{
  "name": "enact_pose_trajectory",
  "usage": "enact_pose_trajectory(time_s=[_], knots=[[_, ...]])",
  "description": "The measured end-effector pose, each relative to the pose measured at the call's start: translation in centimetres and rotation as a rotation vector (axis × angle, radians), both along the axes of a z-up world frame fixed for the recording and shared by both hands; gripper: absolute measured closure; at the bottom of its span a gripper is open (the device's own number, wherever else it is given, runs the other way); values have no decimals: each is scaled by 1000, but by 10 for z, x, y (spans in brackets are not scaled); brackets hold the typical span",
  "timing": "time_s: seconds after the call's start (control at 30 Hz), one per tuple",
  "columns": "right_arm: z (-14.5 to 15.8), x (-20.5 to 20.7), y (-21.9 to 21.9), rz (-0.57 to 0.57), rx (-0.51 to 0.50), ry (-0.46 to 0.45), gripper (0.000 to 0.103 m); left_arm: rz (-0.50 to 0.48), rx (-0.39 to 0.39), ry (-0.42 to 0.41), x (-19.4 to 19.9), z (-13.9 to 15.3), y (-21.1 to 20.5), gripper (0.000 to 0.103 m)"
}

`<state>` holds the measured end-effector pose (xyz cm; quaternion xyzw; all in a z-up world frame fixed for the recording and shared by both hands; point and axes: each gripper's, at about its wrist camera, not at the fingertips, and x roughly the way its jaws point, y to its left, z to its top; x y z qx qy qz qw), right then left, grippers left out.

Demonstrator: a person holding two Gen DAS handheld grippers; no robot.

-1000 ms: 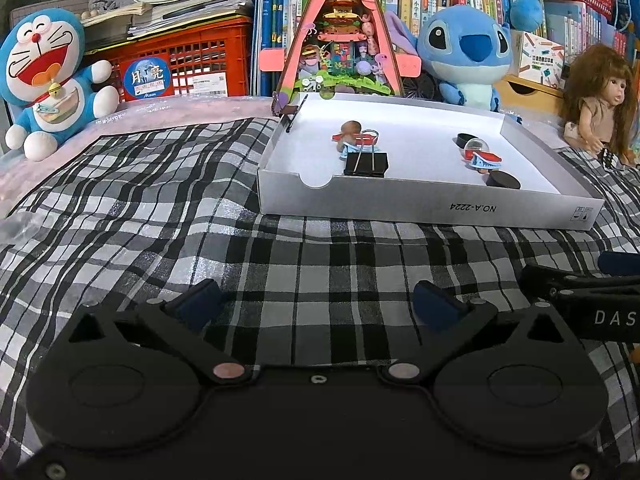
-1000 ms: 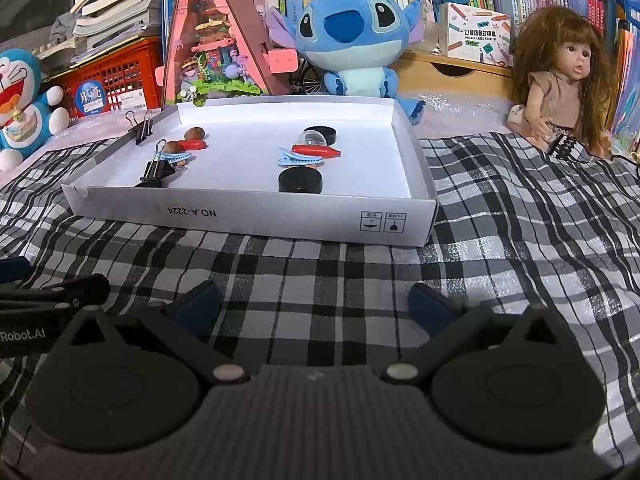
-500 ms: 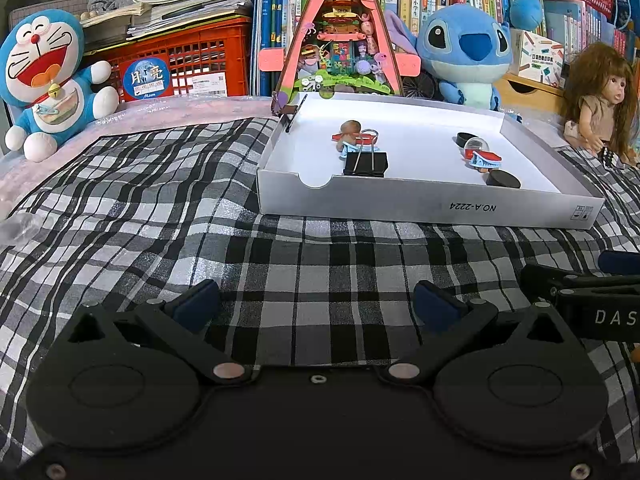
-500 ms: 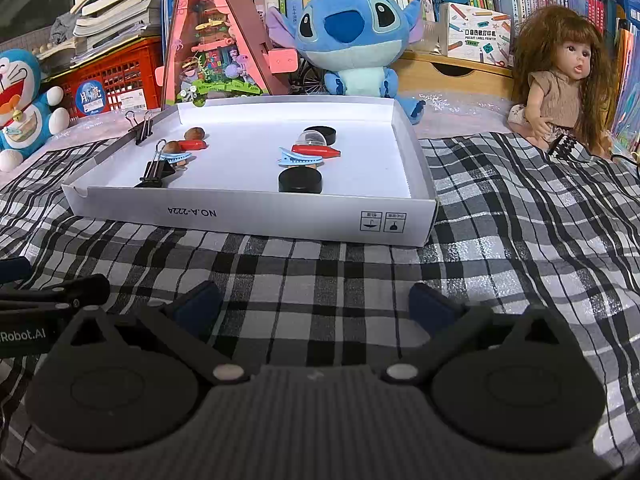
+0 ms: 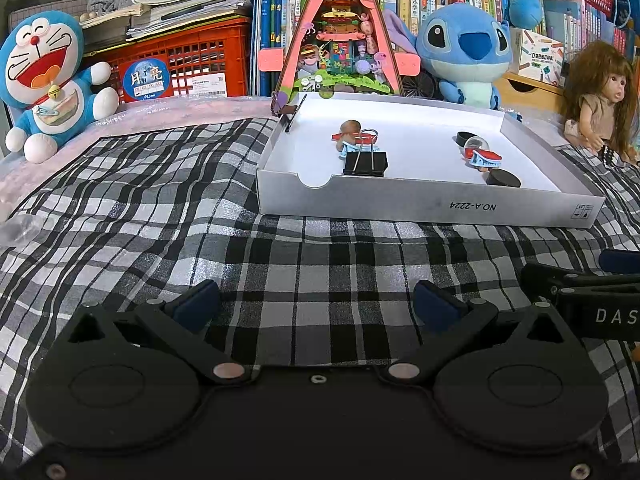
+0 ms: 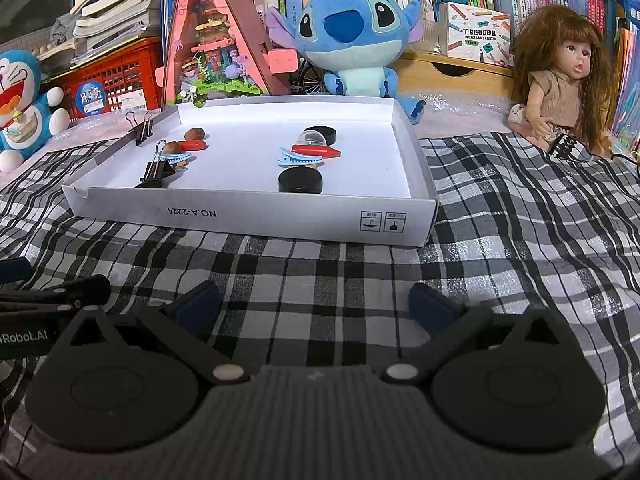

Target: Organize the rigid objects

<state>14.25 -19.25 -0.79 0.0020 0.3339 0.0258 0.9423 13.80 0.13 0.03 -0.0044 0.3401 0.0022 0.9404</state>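
The shallow white cardboard tray point(image 6: 256, 212) sits on the black-and-white checked cloth point(image 6: 520, 208) and serves as the reference point. All the small rigid items lie inside it, in two loose clusters.

Toward the tray's left wall: a large black binder clip point(image 6: 157, 172), a light-blue hair clip point(image 6: 178, 157), two brown nut-like pieces point(image 6: 195, 134) and a short red piece point(image 6: 193, 145). A smaller binder clip point(image 6: 140, 128) is clamped onto the left wall itself.

Right of the tray's centre: a black disc point(image 6: 300, 181) nearest the front wall, a second light-blue hair clip point(image 6: 294, 158), a red pointed piece point(image 6: 316, 149), a clear dome point(image 6: 312, 137) and a second black disc point(image 6: 325, 133) farther back.

Left gripper point(image 5: 316, 304): jaws spread wide, nothing between them, low over the cloth in front of the tray's front wall. Right gripper point(image 6: 316, 304): likewise spread and empty, also in front of the front wall, beside the left one.

Assessment: neither tool is engaged with any item. With both clusters mixed in kind, the scene fits either a sort by type with pieces to pair, or a finished gathering of items into the tray; the frames do not settle which. Any further pick would call for a reach over the front wall and a narrow pinch, as the pieces lie touching one another.
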Motion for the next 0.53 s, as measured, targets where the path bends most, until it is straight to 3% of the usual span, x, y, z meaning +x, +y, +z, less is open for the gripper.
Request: enact_pose_trajectory(time_s=[0.53], knots=[[0, 0, 0, 0, 0, 0, 0, 2, 5, 1, 0, 0, 0, 0]])
